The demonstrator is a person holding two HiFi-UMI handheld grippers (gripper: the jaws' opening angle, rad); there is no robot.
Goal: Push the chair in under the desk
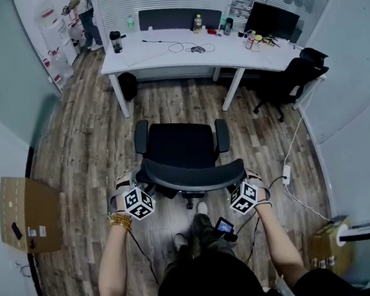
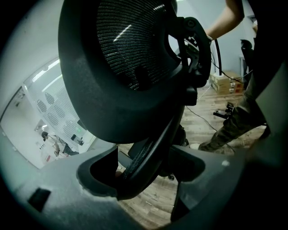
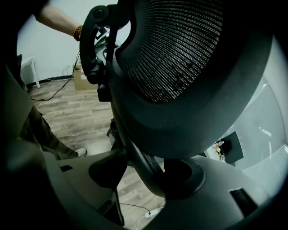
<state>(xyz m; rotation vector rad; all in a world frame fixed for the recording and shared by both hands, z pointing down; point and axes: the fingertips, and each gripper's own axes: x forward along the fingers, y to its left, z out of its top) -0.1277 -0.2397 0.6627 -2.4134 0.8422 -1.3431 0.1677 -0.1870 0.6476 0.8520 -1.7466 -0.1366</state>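
Black chair (image 1: 178,148), heavy but rolling; left claw (image 2: 148,175), right claw (image 3: 150,173) clenched on stiff backrest (image 1: 194,176); counter (image 1: 163,55) at twelve o'clock.

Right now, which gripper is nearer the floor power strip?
Right. The right gripper grips the backrest end nearest the power strip; the left gripper grips the opposite end, farther away.

Bare floor (image 1: 174,106) lies open from the chair (image 1: 184,152) to the table (image 1: 163,52) — the gap between the table's legs is mostly clear. A black bin (image 1: 128,86) stands just inside the left leg; a second chair (image 1: 292,78) and a power strip (image 1: 286,173) flank the right.
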